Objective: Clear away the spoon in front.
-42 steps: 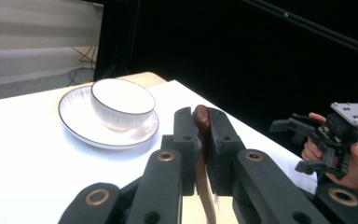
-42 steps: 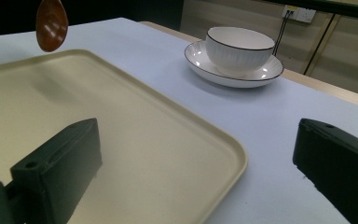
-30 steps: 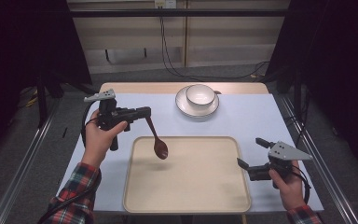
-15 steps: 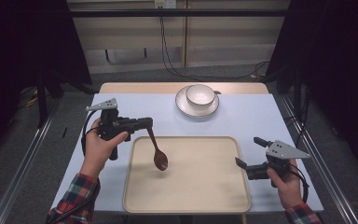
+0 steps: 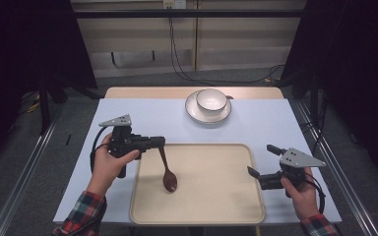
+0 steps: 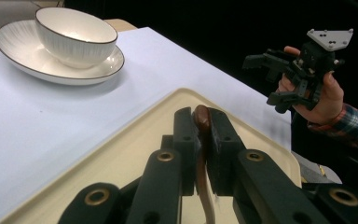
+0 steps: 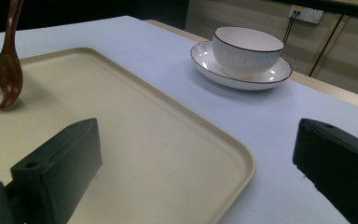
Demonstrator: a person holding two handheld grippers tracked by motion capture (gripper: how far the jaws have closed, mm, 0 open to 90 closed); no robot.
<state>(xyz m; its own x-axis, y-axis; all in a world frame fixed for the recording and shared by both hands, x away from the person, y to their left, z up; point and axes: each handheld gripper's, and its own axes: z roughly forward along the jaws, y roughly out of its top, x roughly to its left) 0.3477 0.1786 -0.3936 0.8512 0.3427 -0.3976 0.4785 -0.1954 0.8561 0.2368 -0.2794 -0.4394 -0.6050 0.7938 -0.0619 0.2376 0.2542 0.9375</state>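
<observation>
A brown wooden spoon point(image 5: 169, 179) hangs bowl-down from my left gripper point(image 5: 160, 143), which is shut on its handle over the left side of the beige tray point(image 5: 206, 196). In the left gripper view the handle end point(image 6: 201, 119) sticks up between the closed jaws. The spoon's bowl point(image 7: 4, 74) is at or just above the tray surface point(image 7: 144, 135); I cannot tell whether it touches. My right gripper point(image 5: 262, 160) is open and holds nothing, at the tray's right edge.
A white bowl point(image 5: 211, 100) sits in a white saucer point(image 5: 197, 115) at the far middle of the pale blue table top point(image 5: 128, 113). Dark floor and metal rails flank the table on both sides.
My left gripper has carried the spoon toward the near side and lower, so its bowl now hangs over the tray's left part. The right gripper has barely shifted.
</observation>
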